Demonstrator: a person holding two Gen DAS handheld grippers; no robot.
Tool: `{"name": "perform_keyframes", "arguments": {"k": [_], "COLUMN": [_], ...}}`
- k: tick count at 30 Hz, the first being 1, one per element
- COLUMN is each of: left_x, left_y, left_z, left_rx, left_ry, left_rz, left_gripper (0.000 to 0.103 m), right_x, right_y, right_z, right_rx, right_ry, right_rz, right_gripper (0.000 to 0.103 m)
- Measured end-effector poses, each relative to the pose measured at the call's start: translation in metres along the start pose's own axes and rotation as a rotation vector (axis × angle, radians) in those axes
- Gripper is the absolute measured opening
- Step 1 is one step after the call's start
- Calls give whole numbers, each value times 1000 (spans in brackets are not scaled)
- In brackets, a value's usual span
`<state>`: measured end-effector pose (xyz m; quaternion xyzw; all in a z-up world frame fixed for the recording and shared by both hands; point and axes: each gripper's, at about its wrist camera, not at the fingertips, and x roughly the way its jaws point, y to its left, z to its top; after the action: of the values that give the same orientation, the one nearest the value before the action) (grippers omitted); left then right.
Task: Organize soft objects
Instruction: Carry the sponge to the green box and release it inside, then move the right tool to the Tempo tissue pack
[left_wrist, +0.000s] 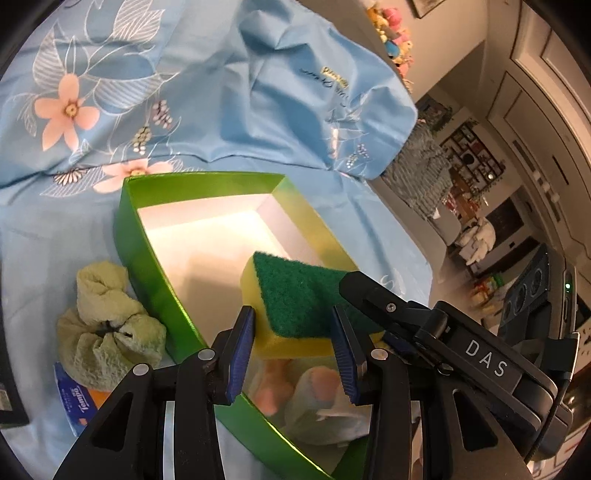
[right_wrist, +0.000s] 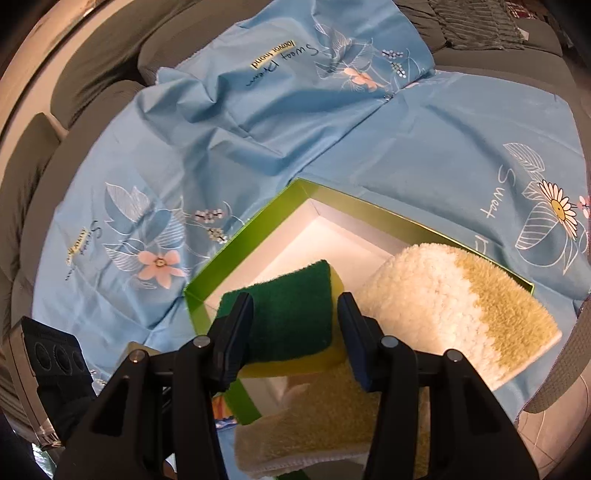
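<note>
A green box with a white inside lies on a blue floral sheet; it also shows in the right wrist view. A yellow sponge with a green scouring face sits in the box. My left gripper has its blue pads on either side of the sponge's near end. My right gripper also has its pads on either side of the sponge. In the left wrist view the right gripper's black body comes in from the right. A cream and olive fluffy towel lies over the box's right rim.
A crumpled pale green cloth lies left of the box, with a blue tissue pack beneath it. Another olive fluffy cloth lies under the right gripper. A soft pastel object lies in the box's near end. The sheet covers a grey sofa.
</note>
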<state>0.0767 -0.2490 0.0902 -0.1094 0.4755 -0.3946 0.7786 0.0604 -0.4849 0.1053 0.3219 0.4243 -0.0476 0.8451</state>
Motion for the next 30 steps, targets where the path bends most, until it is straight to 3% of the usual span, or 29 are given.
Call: {"name": "perform_keyframes", "arguments": {"k": [6,10,12,15,22,24,30], "left_x": [-1,-12,-23,-52,-106,-118,-153], "left_y": [-8,-15,-15,-11,14,22,56], "left_z": [-4,-7,-8,-13,-31,-41,-79], "left_rx": [62,106,111,91,28,10,-90], "left_ry": [10,5,-1,-53,-106,-110,-129], "left_rz": [45,84,85,88,162,198,272], "left_gripper": [42,42,51,74,76,84,84], "right_x": [4,-11,-21,-37,-58,-61,-68], "right_y": [-3,2,8,18,44,53,76], "right_z": [1,0,-1,-3,-17,-24,-51], "right_rx": [-17,-33,-59,-91,-163,-187,-265], "right_ry": [-11,-62,-97,-139,-143,-128,-67], "right_rz": [-44,-14,-15,0,26,36,67], "right_gripper": [49,68,75,82,89,89,91]}}
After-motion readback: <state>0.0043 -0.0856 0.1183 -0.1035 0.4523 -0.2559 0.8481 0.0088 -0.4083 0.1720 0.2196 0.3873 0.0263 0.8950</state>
